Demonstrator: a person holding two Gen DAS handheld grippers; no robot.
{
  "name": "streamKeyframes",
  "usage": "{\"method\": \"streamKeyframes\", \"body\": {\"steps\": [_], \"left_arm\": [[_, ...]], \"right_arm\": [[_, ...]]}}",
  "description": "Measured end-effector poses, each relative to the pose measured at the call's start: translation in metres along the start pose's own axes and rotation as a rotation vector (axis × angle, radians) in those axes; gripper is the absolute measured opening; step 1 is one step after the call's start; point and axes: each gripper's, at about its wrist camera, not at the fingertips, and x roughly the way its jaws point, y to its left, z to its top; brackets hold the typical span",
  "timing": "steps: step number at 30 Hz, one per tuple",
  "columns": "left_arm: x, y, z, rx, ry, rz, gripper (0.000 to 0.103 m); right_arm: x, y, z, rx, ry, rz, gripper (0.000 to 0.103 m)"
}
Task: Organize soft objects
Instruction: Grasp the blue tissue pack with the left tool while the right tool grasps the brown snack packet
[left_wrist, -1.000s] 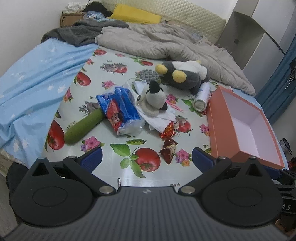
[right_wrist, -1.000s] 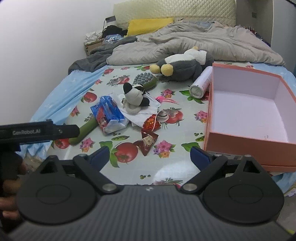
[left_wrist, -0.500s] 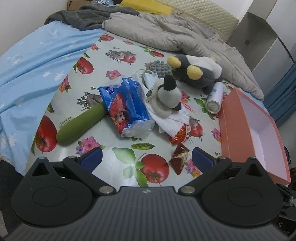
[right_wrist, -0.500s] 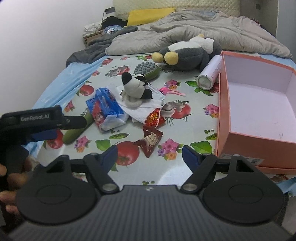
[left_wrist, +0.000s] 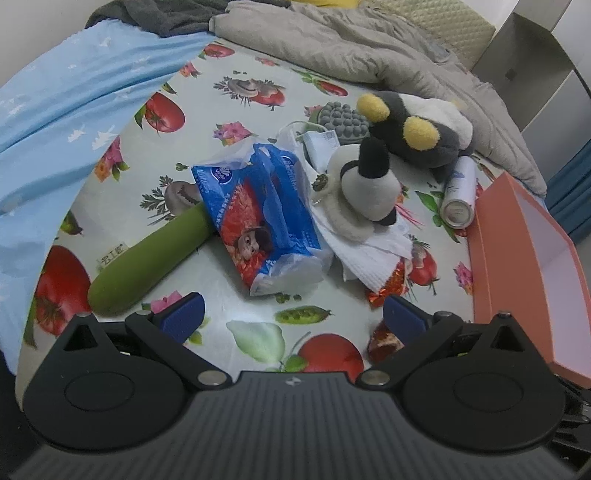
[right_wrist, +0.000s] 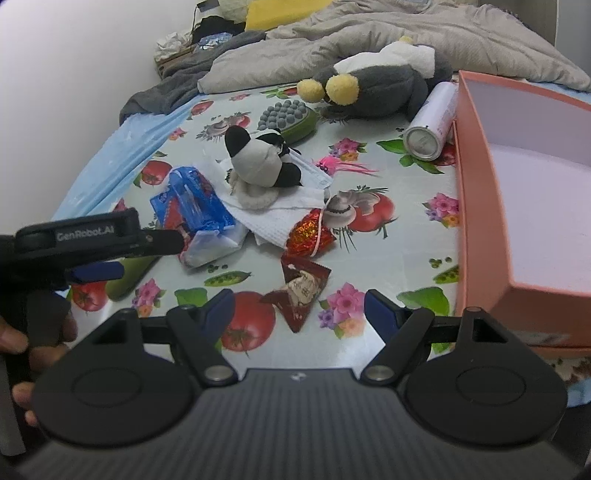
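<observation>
Both grippers hover over the bed's near edge: left gripper (left_wrist: 291, 317) spread, empty; right gripper (right_wrist: 299, 314) spread, empty, jaws just narrowed slightly. Mid-bed, the small panda toy (left_wrist: 365, 192) lies on white tissue (left_wrist: 373, 258), beside the tissue pack (left_wrist: 266, 218). Likely light, squashy; pinch its round body. Farther back: penguin toy (left_wrist: 417, 129). Box (right_wrist: 524, 192) at the right edge.

The left gripper (right_wrist: 110, 258) carries the white words "GenRobot.AI" along its black side, seen in the right wrist view. The blue tissue pack (left_wrist: 266, 218) has a round logo and printed lines, and the green roll (left_wrist: 147, 258) has a small white tag, but all these characters are too small to read.
</observation>
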Motion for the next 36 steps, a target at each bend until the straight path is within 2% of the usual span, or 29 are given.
{"method": "streamKeyframes", "body": {"steps": [11, 16, 18, 23, 26, 27, 28, 31, 36], "left_arm": [[0.059, 0.016, 0.018, -0.052, 0.039, 0.016, 0.103], [0.08, 0.022, 0.02, -0.089, 0.043, -0.003, 0.103], [0.085, 0.024, 0.02, -0.098, 0.034, -0.01, 0.103], [0.09, 0.021, 0.022, -0.081, 0.001, -0.005, 0.095], [0.093, 0.018, 0.024, -0.063, 0.006, -0.019, 0.088], [0.094, 0.016, 0.025, -0.055, 0.014, -0.029, 0.086], [0.094, 0.014, 0.026, -0.049, 0.018, -0.028, 0.08], [0.094, 0.012, 0.025, -0.028, 0.024, -0.025, 0.074], [0.088, 0.017, 0.023, -0.053, 0.029, -0.043, 0.06]], "right_arm": [[0.053, 0.003, 0.017, 0.002, 0.05, 0.007, 0.078], [0.077, 0.004, 0.02, -0.001, 0.081, 0.011, 0.077], [0.084, 0.005, 0.021, -0.007, 0.09, 0.012, 0.074], [0.097, 0.006, 0.023, -0.012, 0.12, -0.002, 0.067], [0.103, 0.007, 0.022, -0.013, 0.142, -0.012, 0.051], [0.104, 0.007, 0.022, -0.017, 0.149, -0.015, 0.043], [0.105, 0.008, 0.022, -0.018, 0.158, -0.022, 0.039], [0.108, 0.008, 0.021, -0.005, 0.179, -0.031, 0.037], [0.103, 0.012, 0.021, -0.024, 0.168, -0.039, 0.035]]}}
